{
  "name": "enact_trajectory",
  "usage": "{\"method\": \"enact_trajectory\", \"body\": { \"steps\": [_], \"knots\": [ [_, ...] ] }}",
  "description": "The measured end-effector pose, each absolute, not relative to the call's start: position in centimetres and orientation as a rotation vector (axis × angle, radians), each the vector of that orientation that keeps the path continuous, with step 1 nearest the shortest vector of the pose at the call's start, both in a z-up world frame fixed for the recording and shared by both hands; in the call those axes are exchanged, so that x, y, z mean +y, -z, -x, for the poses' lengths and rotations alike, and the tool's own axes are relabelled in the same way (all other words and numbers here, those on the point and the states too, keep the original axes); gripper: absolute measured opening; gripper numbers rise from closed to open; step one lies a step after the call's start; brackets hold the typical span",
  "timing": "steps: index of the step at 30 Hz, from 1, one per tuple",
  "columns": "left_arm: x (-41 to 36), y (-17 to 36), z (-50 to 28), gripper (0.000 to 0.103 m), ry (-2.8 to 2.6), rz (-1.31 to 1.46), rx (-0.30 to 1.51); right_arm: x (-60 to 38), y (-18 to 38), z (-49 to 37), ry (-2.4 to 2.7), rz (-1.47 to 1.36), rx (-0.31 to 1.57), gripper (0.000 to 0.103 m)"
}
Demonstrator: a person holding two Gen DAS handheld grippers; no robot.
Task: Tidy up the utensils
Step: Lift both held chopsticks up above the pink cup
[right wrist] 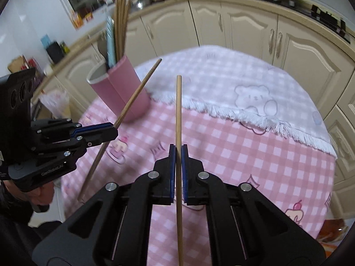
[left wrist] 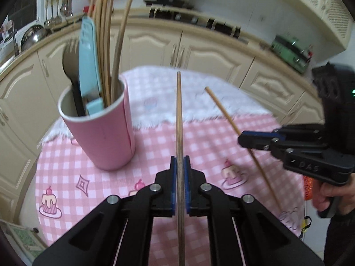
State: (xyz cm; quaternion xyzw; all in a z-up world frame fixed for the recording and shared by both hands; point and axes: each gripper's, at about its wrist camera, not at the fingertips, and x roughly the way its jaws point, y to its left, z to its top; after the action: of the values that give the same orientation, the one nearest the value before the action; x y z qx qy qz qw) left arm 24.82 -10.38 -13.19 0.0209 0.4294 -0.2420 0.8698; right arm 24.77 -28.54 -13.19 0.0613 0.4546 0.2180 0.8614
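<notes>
My left gripper (left wrist: 180,158) is shut on a dark wooden chopstick (left wrist: 179,115) that points away over the table. My right gripper (right wrist: 178,147) is shut on a lighter wooden chopstick (right wrist: 178,110). Each gripper shows in the other's view: the right gripper (left wrist: 241,140) with its chopstick (left wrist: 224,110), the left gripper (right wrist: 114,130) with its chopstick (right wrist: 142,86). A pink cup (left wrist: 106,130) stands on the table to the left and holds several chopsticks, a blue utensil (left wrist: 88,55) and a dark spoon (left wrist: 71,62). The cup also shows in the right wrist view (right wrist: 124,88).
A round table with a pink checked cloth (left wrist: 155,150) and a white fringed cloth (right wrist: 233,84) over its far part. Cream kitchen cabinets (right wrist: 244,26) curve behind it. Hanging ladles (left wrist: 57,8) and a pot are on the counter.
</notes>
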Motion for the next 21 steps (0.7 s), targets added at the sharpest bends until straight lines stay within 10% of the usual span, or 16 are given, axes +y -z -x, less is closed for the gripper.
{"method": "enact_trajectory", "body": {
  "steps": [21],
  "knots": [
    [-1.1,0.9,-25.0,0.005,0.411,0.179,0.419,-24.9,1.9,-25.7,-0.558,-0.341,0.479,0.005]
  ]
}}
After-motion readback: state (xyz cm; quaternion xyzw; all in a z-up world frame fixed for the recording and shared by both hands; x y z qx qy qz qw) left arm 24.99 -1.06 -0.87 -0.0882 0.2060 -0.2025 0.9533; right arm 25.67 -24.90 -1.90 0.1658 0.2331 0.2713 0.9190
